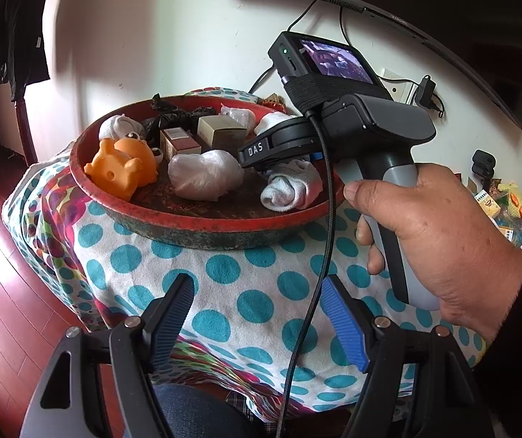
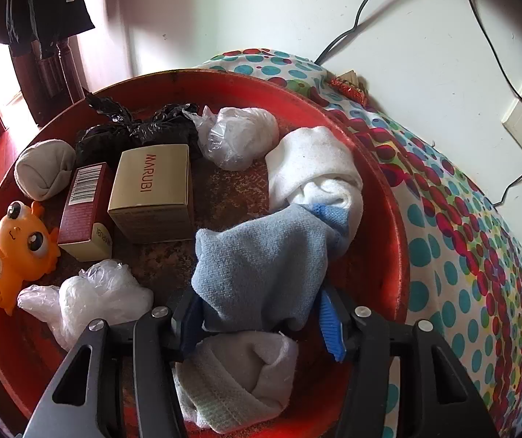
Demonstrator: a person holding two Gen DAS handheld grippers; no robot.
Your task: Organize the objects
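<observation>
A round red tray (image 1: 78, 179) (image 2: 388, 197) sits on a dotted cloth. It holds an orange toy (image 1: 122, 166) (image 2: 12, 252), two Marubi boxes (image 2: 151, 193), clear bags (image 2: 89, 299), a black bag (image 2: 129, 127) and rolled socks. My right gripper (image 2: 257, 314) is over the tray and shut on a blue sock (image 2: 257, 255), above a white sock roll (image 2: 235, 376). In the left wrist view the right gripper (image 1: 261, 149) hangs over the tray, held by a hand. My left gripper (image 1: 257, 314) is open and empty, below the tray's front edge.
The dotted cloth (image 1: 224, 292) drapes a small table against a white wall. A cable (image 1: 319, 255) hangs from the right gripper across the left one. A monitor (image 1: 443, 11) is above, snack packets (image 1: 498, 204) lie at right, and the red wood floor (image 1: 2, 310) at left.
</observation>
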